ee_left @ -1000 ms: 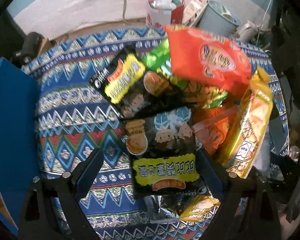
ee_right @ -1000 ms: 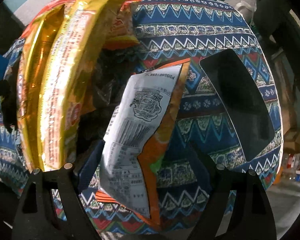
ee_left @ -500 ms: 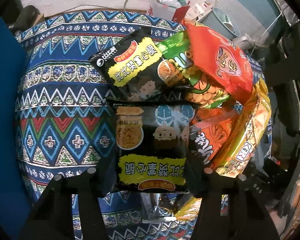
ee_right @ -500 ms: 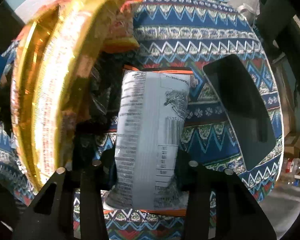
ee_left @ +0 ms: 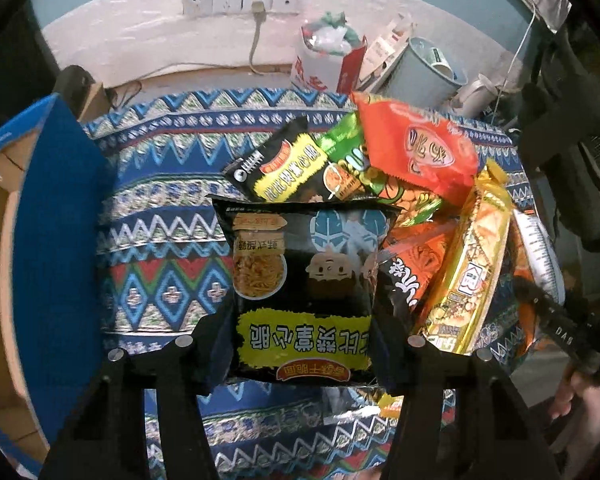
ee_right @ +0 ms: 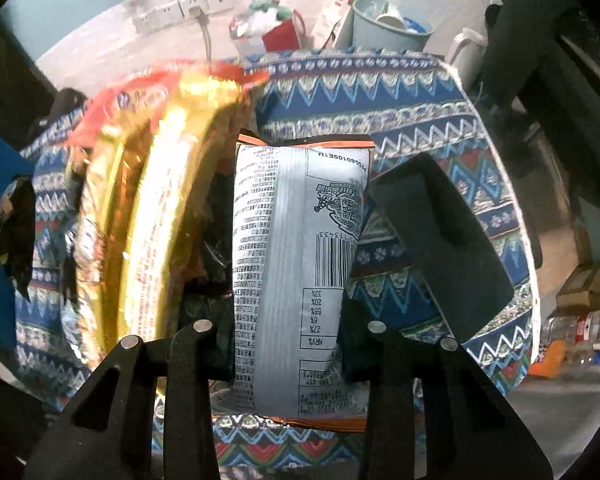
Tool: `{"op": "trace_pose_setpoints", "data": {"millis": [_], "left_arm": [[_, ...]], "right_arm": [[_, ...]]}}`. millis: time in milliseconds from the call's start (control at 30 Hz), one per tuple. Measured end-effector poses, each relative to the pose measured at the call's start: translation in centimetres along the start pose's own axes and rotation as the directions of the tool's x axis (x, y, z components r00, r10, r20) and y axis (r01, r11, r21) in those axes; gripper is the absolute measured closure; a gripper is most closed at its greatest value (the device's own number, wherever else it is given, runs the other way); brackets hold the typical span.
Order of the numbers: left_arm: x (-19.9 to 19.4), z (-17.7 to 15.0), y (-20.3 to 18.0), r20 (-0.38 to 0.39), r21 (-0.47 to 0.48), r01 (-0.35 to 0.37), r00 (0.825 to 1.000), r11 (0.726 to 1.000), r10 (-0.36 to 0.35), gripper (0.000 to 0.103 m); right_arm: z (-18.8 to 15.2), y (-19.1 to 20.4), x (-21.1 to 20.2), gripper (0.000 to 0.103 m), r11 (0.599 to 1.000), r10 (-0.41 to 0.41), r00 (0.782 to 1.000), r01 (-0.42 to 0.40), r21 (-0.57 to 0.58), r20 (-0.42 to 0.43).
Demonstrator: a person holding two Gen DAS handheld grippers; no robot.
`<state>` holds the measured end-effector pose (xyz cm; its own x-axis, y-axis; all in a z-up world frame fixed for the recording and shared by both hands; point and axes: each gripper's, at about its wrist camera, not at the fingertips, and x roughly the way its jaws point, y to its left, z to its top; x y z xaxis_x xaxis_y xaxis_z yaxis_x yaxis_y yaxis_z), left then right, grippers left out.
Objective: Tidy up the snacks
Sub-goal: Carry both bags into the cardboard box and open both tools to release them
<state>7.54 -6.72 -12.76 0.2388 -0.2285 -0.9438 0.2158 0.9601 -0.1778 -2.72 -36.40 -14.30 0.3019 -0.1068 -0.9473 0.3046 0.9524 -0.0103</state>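
My left gripper [ee_left: 300,344] is shut on a black snack bag with yellow lettering [ee_left: 304,276] and holds it above the patterned cloth [ee_left: 160,240]. Behind it lie a second black-and-yellow bag [ee_left: 284,172], a green bag [ee_left: 352,156], a red bag [ee_left: 416,152], an orange-black bag [ee_left: 412,264] and a gold bag [ee_left: 472,264]. My right gripper [ee_right: 288,344] is shut on an orange bag with a grey printed back [ee_right: 296,264], held upright. The gold bag [ee_right: 140,216] stands on edge just left of it.
A blue cardboard box [ee_left: 40,216] stands open at the left. A black tray [ee_right: 444,240] lies on the cloth at the right. Behind the table are wall sockets [ee_left: 240,0], a red-white bag [ee_left: 328,60] and a grey bin [ee_left: 420,68].
Both grippers closed on their bags and lifted them. The black bag rose off the pile; the orange bag turned upright in the right gripper. Both views tilted up toward the wall.
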Motion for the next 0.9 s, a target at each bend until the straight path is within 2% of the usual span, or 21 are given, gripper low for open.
{"op": "trace_pose_setpoints", "data": {"millis": [167, 400, 633, 900], "left_arm": [[-2.4, -0.7, 0.7, 0.061, 0.029, -0.061, 0.996, 0.998, 0.059, 0.044], [-5.5, -1.6, 0.4, 0.144, 0.076, -0.113, 0.984, 0.991, 0.101, 0.044], [-8.5, -2.4, 0.9, 0.226, 0.112, -0.158, 0.966, 0.981, 0.129, 0.044], [-10.4, -2.8, 3.1, 0.274, 0.094, -0.196, 0.948, 0.976, 0.164, 0.044]], "right_arm": [[-1.1, 0.7, -4.7, 0.068, 1.000, 0.001, 0.997, -0.001, -0.005, 0.071], [-0.9, 3.3, -8.6, 0.068, 0.998, 0.039, 0.986, -0.030, -0.056, 0.162], [0.1, 5.8, -9.8, 0.068, 0.993, 0.077, 0.978, -0.058, -0.102, 0.194], [1.2, 10.2, -10.5, 0.068, 0.979, 0.128, 0.970, -0.091, -0.181, 0.205]]}}
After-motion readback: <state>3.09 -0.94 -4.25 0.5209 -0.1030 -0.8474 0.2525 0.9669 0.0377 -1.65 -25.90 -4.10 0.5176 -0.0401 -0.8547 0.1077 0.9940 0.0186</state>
